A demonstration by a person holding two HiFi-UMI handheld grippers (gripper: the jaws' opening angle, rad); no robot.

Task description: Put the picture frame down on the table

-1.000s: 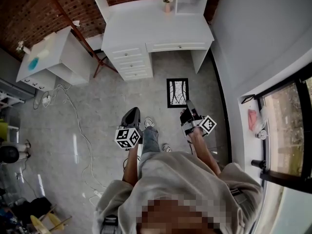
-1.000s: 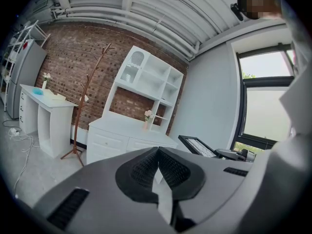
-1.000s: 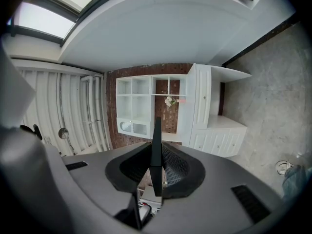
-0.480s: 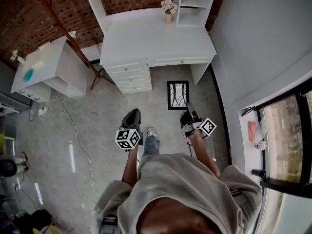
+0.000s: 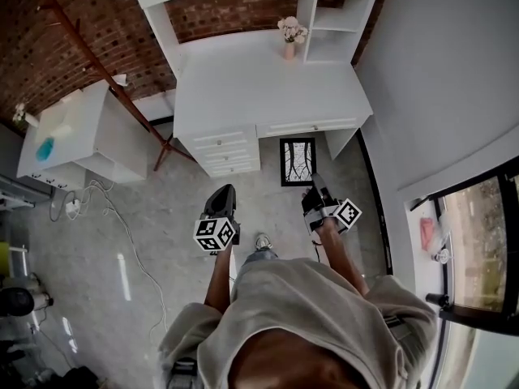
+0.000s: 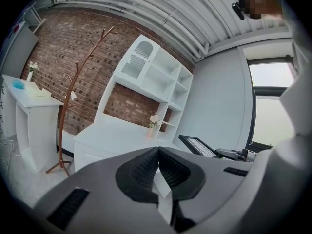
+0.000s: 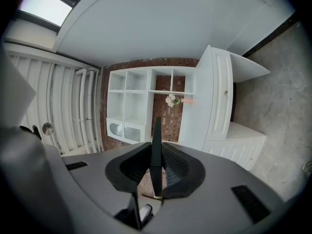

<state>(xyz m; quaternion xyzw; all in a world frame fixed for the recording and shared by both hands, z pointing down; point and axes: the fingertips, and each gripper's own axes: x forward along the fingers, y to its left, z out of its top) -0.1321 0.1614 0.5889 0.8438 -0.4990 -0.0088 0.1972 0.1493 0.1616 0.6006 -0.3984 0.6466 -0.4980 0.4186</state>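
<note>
Two jaws of the right gripper [image 5: 315, 182] pinch the edge of the flat black picture frame [image 5: 297, 161], up in the air just before the big white wooden desk [image 5: 259, 79]. The left gripper [image 5: 220, 194] has its jaws together, holding nothing.

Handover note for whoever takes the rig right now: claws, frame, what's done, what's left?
Left claw: shut, empty.
Right claw: shut on the frame, gripped by its edge.
Frame: in the air in front of the table, not over it yet.
Done: frame picked up.
Left: carry it over the table, set it on a bare part clear of the vase, and open the claw.
</note>
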